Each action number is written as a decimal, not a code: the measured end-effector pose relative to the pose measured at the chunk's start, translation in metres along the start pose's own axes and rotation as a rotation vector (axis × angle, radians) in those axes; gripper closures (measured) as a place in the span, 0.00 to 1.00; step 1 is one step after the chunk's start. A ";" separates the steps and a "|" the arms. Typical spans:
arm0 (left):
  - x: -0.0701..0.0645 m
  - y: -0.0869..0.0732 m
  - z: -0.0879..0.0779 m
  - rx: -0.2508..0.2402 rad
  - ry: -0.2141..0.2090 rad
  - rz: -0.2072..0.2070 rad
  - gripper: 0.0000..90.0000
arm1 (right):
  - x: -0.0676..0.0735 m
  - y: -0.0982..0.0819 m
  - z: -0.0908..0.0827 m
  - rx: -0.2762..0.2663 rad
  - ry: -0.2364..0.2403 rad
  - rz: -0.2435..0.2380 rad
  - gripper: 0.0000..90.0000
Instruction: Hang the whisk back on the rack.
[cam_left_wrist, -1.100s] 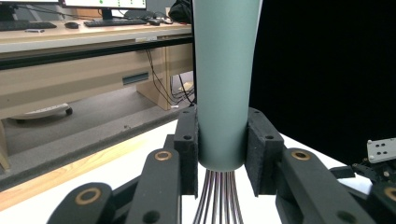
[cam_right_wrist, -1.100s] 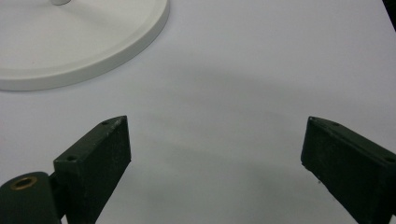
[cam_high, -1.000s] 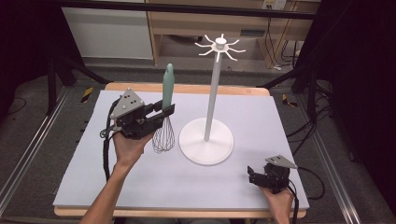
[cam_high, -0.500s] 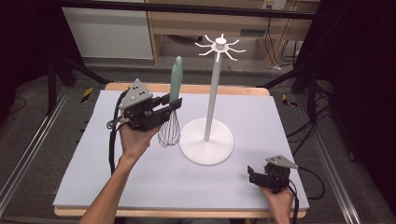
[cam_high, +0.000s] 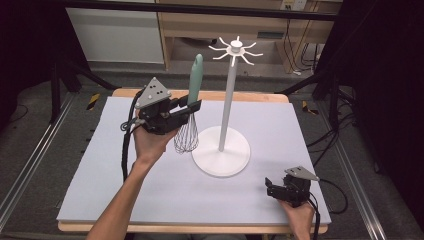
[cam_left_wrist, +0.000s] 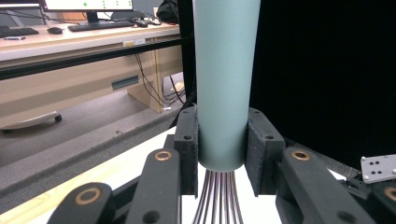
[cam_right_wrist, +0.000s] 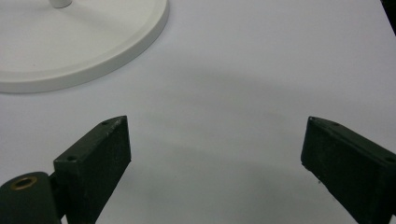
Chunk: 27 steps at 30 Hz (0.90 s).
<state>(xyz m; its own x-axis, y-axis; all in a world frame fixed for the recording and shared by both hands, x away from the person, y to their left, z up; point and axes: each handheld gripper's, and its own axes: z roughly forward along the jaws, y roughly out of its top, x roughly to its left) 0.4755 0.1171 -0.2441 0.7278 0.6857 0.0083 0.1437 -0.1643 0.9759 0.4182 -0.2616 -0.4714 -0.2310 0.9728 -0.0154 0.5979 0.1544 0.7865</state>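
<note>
A whisk with a pale green handle (cam_high: 195, 80) and a dark wire head (cam_high: 186, 137) hangs upright above the white mat, handle up. My left gripper (cam_high: 189, 111) is shut on the lower end of that handle; in the left gripper view both pads (cam_left_wrist: 187, 149) press the green handle (cam_left_wrist: 224, 84) just above the wires (cam_left_wrist: 219, 198). To its right stands a white hanging rack with a round base (cam_high: 221, 151), a tall post and hooks at the top (cam_high: 235, 50). My right gripper (cam_high: 272, 189) rests low near the mat's front right corner, jaws open over bare mat (cam_right_wrist: 215, 154).
The white mat (cam_high: 150, 190) covers a wooden table. The rack's base edge (cam_right_wrist: 116, 51) lies just beyond my right gripper. Shelving and cables stand behind the table, with dark floor and metal rails on both sides.
My left gripper has lifted the whisk and carried it a little right, toward the rack's post. The right gripper has stayed where it was.
</note>
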 end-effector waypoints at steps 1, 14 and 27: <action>0.000 0.001 0.001 0.001 -0.001 -0.002 0.76 | 0.000 0.000 0.000 -0.001 0.001 0.002 0.10; -0.003 0.008 0.011 0.012 -0.007 0.000 0.76 | 0.000 0.000 0.000 -0.001 0.000 0.002 0.10; -0.003 0.010 0.019 0.028 -0.002 0.006 0.76 | 0.000 0.000 0.000 -0.002 0.001 0.002 0.10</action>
<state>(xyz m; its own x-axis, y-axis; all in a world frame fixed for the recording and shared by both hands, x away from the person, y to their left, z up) 0.4871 0.0998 -0.2381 0.7304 0.6829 0.0137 0.1579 -0.1883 0.9693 0.4183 -0.2617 -0.4711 -0.2308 0.9729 -0.0129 0.5972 0.1521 0.7875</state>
